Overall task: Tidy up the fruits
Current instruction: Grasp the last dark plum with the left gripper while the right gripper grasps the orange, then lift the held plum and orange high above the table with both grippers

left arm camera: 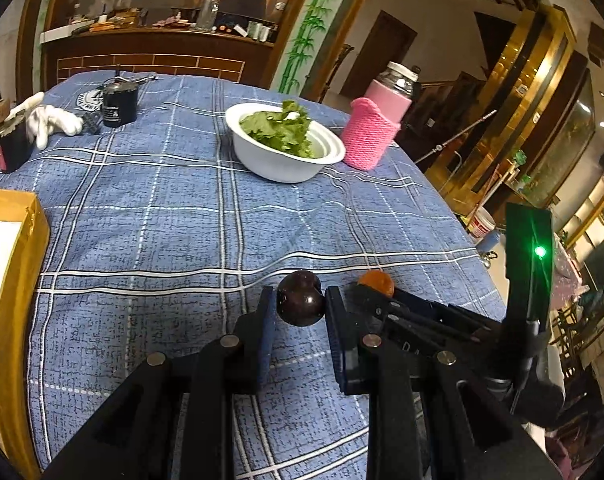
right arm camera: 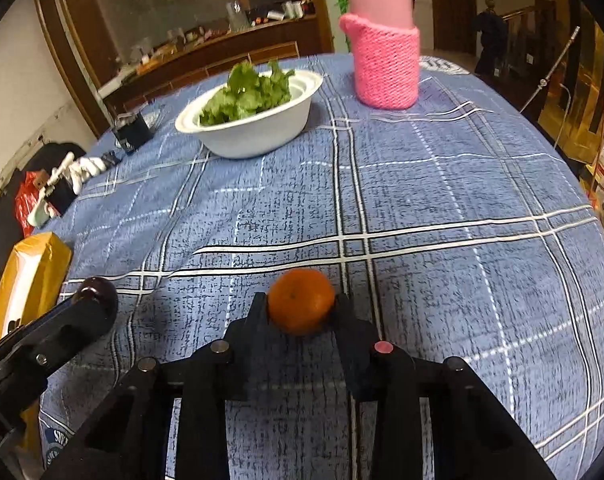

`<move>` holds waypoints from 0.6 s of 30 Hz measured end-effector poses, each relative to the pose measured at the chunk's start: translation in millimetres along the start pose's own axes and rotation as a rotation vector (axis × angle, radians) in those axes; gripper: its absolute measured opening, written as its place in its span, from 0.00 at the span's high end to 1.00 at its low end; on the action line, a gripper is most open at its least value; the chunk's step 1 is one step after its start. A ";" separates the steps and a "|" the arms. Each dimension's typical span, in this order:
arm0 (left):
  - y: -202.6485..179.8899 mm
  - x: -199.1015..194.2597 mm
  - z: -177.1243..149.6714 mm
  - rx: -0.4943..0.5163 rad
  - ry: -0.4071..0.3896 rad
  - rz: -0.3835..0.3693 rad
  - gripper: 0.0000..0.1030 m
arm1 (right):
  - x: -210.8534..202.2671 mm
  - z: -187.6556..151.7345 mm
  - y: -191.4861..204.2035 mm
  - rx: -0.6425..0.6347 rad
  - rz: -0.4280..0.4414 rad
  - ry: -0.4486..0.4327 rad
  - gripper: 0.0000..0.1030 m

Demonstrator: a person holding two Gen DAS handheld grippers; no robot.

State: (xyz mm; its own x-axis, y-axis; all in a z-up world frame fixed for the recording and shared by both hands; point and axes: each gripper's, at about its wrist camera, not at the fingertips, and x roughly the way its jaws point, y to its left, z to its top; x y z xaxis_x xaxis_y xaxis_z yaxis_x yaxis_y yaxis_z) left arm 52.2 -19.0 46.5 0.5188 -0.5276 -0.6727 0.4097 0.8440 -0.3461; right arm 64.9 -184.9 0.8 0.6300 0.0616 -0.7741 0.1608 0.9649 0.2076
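Your left hand-held gripper (left arm camera: 300,306) is clamped on a small dark purple round fruit (left arm camera: 300,298), pads pressing both sides, fruit lifted clear of the blue plaid tablecloth (left arm camera: 162,220). Your right hand-held gripper (right arm camera: 302,308) has a small round orange citrus fruit (right arm camera: 301,301) between its fingertips, both pads touching its sides; can't tell whether the fruit is off the cloth or resting on it. The two grippers sit just beside each other near the front edge of the table: in the left wrist view the orange fruit peeks out behind the right gripper's black linkage, and in the right wrist view the purple fruit shows at the tip of the left gripper.

Further out, a yellow-brown cardboard box with a white inner face (left arm camera: 18,264) stands at the left edge of the table. Mid-table is a white round bowl of green leafy vegetables (left arm camera: 284,144), and just beside it a steel bottle in a pink knitted sleeve (left arm camera: 375,132). At the far left corner: a black cylindrical cup (left arm camera: 119,106) and white gloves (left arm camera: 50,120).
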 end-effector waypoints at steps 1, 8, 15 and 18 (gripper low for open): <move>-0.2 -0.8 -0.2 0.001 -0.001 0.000 0.78 | -3.8 -2.3 -1.0 0.007 -0.001 -0.009 0.67; 4.7 -10.4 2.0 -0.016 -0.037 0.016 0.78 | -47.5 -31.5 5.0 0.015 -0.015 -0.033 0.66; 9.5 -45.7 -30.7 -0.024 -0.043 0.020 0.78 | -92.2 -64.7 37.9 -0.122 -0.091 -0.088 0.66; 21.9 -88.9 -42.1 -0.033 -0.088 0.063 0.77 | -110.8 -75.0 57.5 -0.196 -0.099 -0.134 0.66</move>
State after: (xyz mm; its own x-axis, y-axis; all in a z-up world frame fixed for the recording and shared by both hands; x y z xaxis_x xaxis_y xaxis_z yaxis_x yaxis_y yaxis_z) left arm -16.6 50.4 71.1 0.6074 -0.4785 -0.6340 0.3497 0.8778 -0.3274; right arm -52.7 -117.1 53.7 0.7155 -0.0571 -0.6963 0.0844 0.9964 0.0050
